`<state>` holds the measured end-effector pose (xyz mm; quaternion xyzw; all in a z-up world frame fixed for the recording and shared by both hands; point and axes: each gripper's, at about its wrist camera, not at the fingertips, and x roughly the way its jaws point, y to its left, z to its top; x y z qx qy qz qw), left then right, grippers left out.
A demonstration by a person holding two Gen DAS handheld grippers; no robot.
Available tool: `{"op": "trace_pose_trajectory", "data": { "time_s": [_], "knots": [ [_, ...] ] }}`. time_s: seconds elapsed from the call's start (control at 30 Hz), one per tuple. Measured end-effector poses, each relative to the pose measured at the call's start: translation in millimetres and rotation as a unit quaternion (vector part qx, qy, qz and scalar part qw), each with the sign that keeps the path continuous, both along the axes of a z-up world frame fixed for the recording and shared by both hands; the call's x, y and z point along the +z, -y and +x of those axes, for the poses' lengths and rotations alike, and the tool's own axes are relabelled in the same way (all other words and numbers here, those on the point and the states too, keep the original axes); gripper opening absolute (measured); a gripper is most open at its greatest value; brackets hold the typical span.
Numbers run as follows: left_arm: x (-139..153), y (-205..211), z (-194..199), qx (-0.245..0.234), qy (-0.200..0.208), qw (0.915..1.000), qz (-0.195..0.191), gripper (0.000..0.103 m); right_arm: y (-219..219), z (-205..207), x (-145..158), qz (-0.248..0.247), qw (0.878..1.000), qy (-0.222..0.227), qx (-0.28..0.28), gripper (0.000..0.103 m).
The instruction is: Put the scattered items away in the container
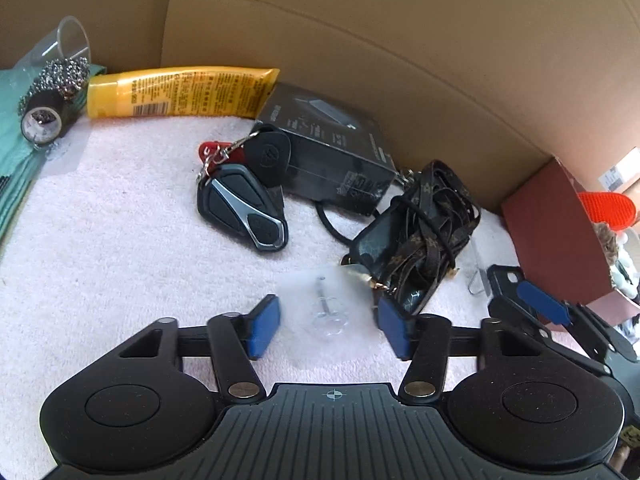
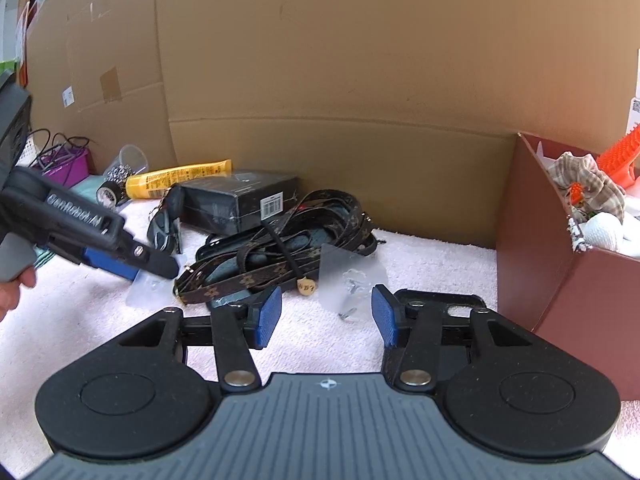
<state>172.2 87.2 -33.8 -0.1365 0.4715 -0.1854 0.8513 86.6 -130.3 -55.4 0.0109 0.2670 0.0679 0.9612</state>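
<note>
My left gripper is open, its blue pads on either side of a small clear plastic packet lying on the pink towel. My right gripper is open, low over another clear packet. The brown-red container stands to the right, holding cloth and an orange brush. A brown patterned strap lies bundled on a dark phone case. A black key fob, a black box and a yellow tube lie further back.
A cardboard wall closes off the back. A steel scourer and tape roll sit at far left by a clear cup. A purple bin with cables stands at the far left. A black case lies near the container.
</note>
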Motion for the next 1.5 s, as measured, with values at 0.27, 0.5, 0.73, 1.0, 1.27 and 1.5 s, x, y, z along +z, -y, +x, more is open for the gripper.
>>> {"op": "trace_pose_trajectory", "data": {
  "time_s": [0.27, 0.5, 0.73, 1.0, 1.27, 1.5],
  "knots": [
    [0.1, 7.0, -6.4, -0.014, 0.013, 0.9998, 0.007, 0.028, -3.3, 8.4, -7.8, -0.028, 1.0, -0.002, -0.009, 0.059],
    [3.6, 13.4, -22.6, -0.041, 0.035, 0.9983, 0.02, 0.003, 3.5, 13.8, -12.9, -0.033, 0.999, -0.006, -0.021, 0.059],
    [-4.7, -0.5, -17.4, -0.012, -0.001, 0.9992, -0.039, 0.057, 3.8, 8.7, -10.7, -0.007, 1.0, -0.006, -0.018, 0.059],
    [-4.4, 19.1, -14.5, -0.028, 0.001, 0.9991, -0.033, 0.048, -18.2, -2.6, -7.4, -0.035, 0.999, 0.003, 0.018, 0.059],
    [0.4, 29.9, -22.8, -0.042, 0.037, 0.9984, 0.007, 0.004, -5.7, 1.8, -9.4, -0.029, 0.999, 0.006, -0.011, 0.059],
    [8.1, 39.3, -36.1, -0.062, 0.066, 0.9953, 0.034, 0.0, -15.9, 12.3, -16.7, -0.082, 0.997, -0.003, -0.011, 0.057]
  ]
}}
